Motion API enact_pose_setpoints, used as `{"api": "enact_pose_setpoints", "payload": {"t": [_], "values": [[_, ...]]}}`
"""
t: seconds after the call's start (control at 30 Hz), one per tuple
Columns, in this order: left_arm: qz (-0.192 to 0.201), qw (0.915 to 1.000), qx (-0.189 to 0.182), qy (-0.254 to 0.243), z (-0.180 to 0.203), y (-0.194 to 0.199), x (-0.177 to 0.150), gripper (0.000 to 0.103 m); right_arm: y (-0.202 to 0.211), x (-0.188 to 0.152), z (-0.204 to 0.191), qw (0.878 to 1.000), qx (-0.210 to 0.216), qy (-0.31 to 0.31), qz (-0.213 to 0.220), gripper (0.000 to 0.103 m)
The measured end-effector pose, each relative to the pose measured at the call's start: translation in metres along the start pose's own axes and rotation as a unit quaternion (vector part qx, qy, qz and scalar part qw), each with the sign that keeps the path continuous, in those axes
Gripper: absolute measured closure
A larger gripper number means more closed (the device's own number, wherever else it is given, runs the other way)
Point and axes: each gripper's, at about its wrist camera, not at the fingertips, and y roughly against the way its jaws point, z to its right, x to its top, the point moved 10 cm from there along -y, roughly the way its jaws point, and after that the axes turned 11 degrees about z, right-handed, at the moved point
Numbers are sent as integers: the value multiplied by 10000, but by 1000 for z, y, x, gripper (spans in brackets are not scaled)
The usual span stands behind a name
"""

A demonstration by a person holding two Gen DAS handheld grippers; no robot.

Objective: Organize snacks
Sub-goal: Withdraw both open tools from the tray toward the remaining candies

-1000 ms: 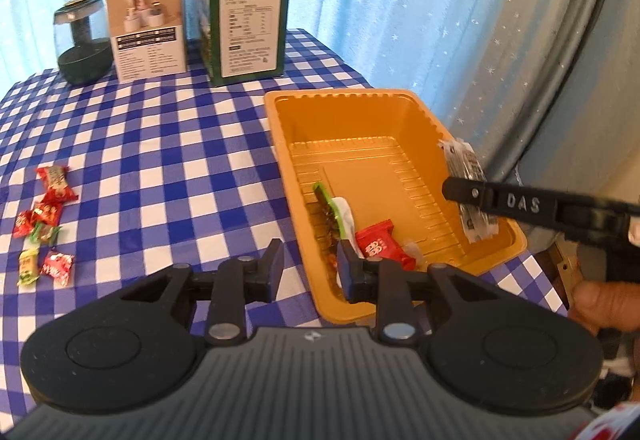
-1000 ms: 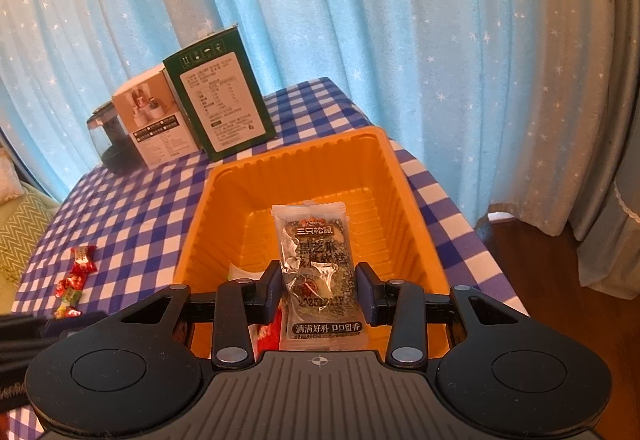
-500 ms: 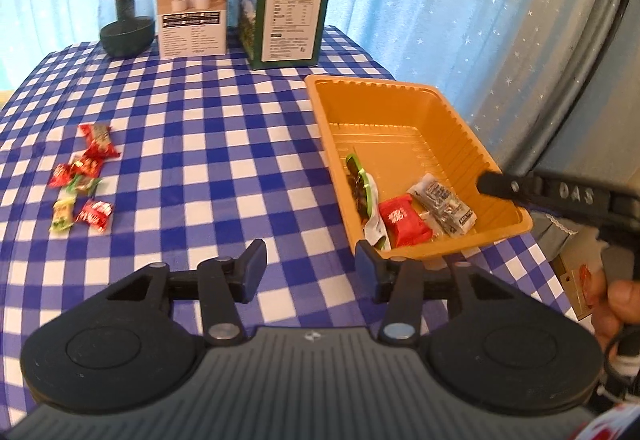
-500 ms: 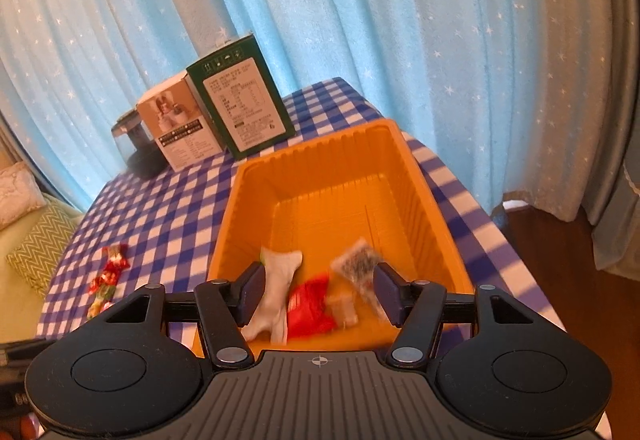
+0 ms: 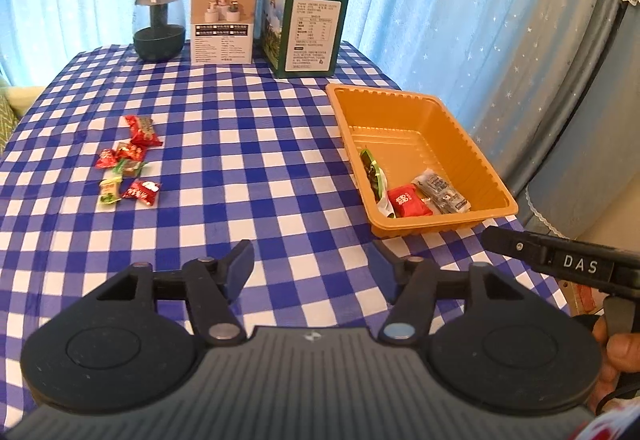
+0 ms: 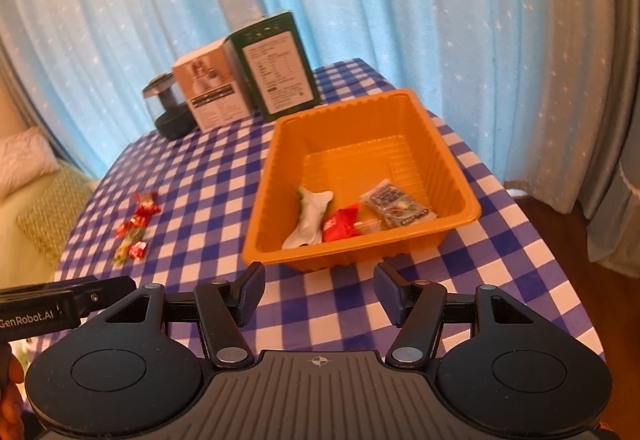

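Note:
An orange tray (image 5: pixel 464 128) (image 6: pixel 452 164) on the right of the checked table holds a green-and-white packet (image 5: pixel 374 176) (image 6: pixel 310 216), a red packet (image 5: pixel 408 202) (image 6: pixel 340 226) and a grey nut packet (image 5: pixel 442 192) (image 6: pixel 396 206) at its near end. Several small wrapped candies (image 5: pixel 128 160) (image 6: pixel 134 228) lie in a cluster at the left. My left gripper (image 5: pixel 314 264) hovers over bare cloth in front of the tray, its jaws opening with nothing between them. My right gripper (image 6: pixel 320 288) stands open and empty just short of the tray's near wall.
At the table's far edge stand a dark glass jar (image 5: pixel 159 25), a white box (image 5: pixel 222 20) and a green box (image 5: pixel 306 26). Blue starred curtains hang behind. The table's right edge drops to the floor (image 6: pixel 560 224). A hand (image 5: pixel 616 356) holds the right tool.
The right gripper let the grey nut packet fall into the tray and opened. Both grippers drew back from the tray toward the near edge, and the left jaws widened.

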Motion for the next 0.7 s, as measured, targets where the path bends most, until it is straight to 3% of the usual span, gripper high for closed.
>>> {"api": "enact_pose_setpoints", "payload": {"t": [0.17,0.7], "values": [[104,9998,134,84,-18,19,-1,35,7,0,-15,9999,81,146,19,42],[348,9949,889,336,-101,64,3,28,-3,-19,-80,9961,650,572,-192,42]]}}
